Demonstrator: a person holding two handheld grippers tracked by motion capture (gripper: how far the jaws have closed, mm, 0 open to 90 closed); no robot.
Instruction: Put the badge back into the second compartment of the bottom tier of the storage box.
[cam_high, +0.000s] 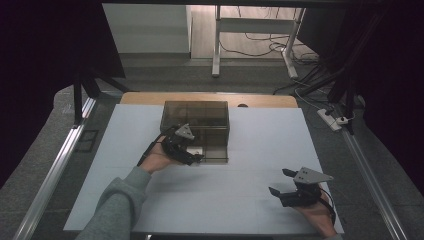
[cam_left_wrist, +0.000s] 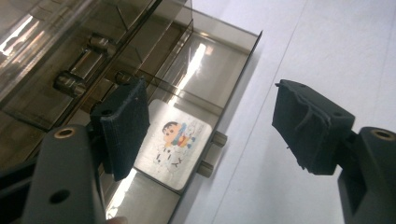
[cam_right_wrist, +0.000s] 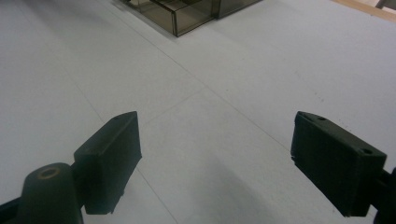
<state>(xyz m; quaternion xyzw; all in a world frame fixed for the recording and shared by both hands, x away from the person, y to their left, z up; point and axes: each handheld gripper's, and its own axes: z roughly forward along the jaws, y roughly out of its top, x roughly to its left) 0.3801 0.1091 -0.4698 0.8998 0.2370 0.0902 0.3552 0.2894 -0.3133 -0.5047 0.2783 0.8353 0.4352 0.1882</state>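
A smoky clear plastic drawer box stands at the middle back of the white table top. Its bottom drawer is pulled out toward me. A white card with a cartoon figure lies flat in the drawer; the card shows pale in the high view. My left gripper hangs open over the drawer's front edge, one pad above the card's near side and the other out over the table, with nothing between them. My right gripper rests open and empty near the front right.
The white table top stretches bare between the two hands. The drawer's front carries two small knobs. Seen from the right gripper view, the drawer's corner lies far ahead. Metal rails run along both table sides.
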